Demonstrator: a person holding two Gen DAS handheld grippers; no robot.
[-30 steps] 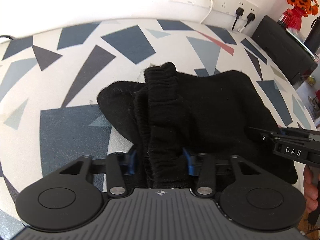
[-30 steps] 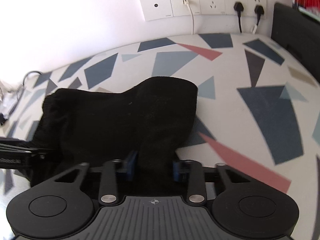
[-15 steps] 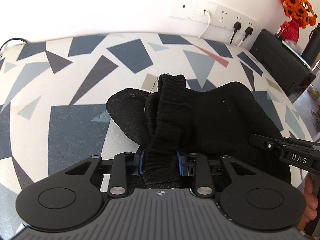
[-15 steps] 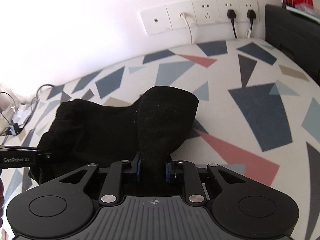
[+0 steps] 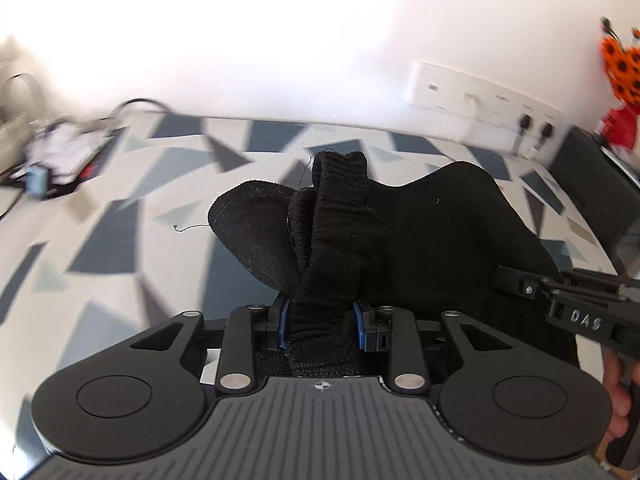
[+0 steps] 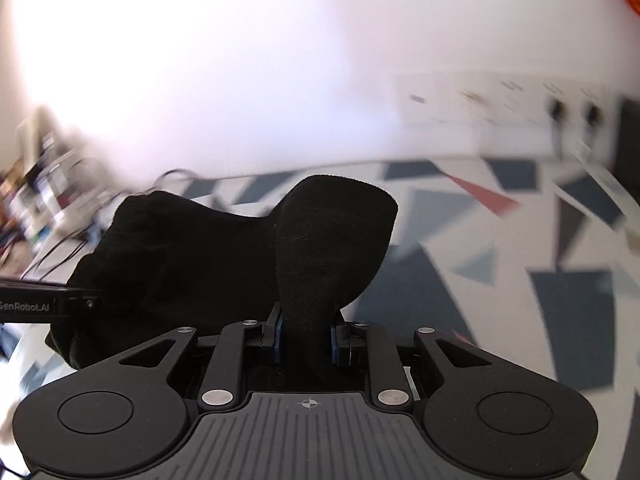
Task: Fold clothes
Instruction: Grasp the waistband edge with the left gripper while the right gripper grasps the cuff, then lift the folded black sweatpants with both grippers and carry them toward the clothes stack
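The left wrist view shows the letters "DAS" in pale print on the dark body of the right gripper [image 5: 516, 280], at four o'clock. The right wrist view shows "GenRobot.AI" on the side of the left gripper [image 6: 94, 298], at nine o'clock.

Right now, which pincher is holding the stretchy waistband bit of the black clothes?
The left gripper: ribbed elastic sits between its pads. The right gripper pinches plain smooth cloth.

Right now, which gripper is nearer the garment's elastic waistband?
Left. The left gripper is clamped on the ribbed waistband; the right gripper pinches the black garment's plain edge, away from it.
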